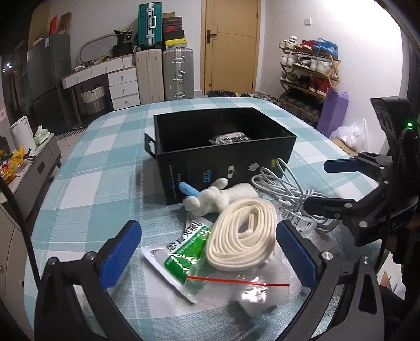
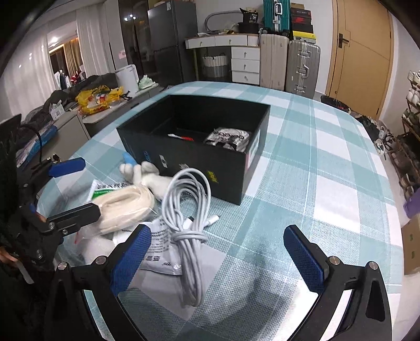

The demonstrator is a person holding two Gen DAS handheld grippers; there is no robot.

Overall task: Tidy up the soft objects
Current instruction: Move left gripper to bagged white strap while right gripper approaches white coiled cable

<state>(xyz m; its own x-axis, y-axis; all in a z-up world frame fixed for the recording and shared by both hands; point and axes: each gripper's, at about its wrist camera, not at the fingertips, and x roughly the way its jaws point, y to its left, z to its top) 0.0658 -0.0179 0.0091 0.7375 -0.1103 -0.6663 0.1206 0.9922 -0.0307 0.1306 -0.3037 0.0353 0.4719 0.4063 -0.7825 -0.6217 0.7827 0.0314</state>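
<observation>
Two tools hover spread wide and empty above the checked worktop: the left tool at the bottom of its view frames a coiled cream strap, the right tool a white cable bundle; a plush toy lies against the open black box at frame centre

Beyond the table with its teal-and-white checked cloth we see a wooden door, shut. Left of it stand a beige suitcase and a silver suitcase side by side, with a teal suitcase and stacked shoe boxes on top. We also see a white drawer unit, a dark refrigerator, and at right a shoe rack beside a purple bag.
</observation>
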